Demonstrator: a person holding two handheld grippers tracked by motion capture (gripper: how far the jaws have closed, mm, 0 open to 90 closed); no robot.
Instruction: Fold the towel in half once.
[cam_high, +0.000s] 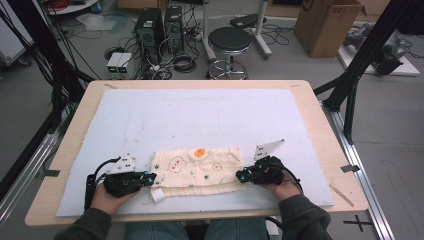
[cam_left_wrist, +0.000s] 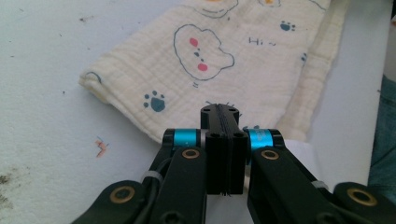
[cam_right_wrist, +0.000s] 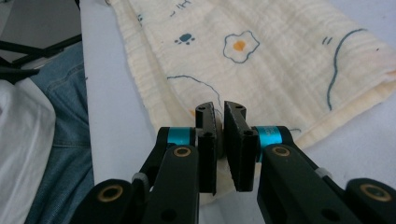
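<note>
A cream cloth (cam_high: 197, 167) printed with eggs, paw marks and outlines lies folded on the white foam board (cam_high: 200, 110), near its front edge. My left gripper (cam_high: 150, 176) sits at the cloth's near left corner. In the left gripper view its jaws (cam_left_wrist: 219, 112) are pressed flat together over the cloth (cam_left_wrist: 210, 60) edge, beside a white label (cam_left_wrist: 299, 149). My right gripper (cam_high: 240, 175) is at the near right corner. In the right gripper view its jaws (cam_right_wrist: 220, 109) stand almost together, with a fold of the cloth (cam_right_wrist: 261, 56) pinched between them.
The foam board covers most of a wooden table (cam_high: 320, 115). The board's front edge is close behind both hands, with the person's jeans (cam_right_wrist: 60, 116) just below it. Beyond the table stand a stool (cam_high: 229, 42), computer cases and a cardboard box.
</note>
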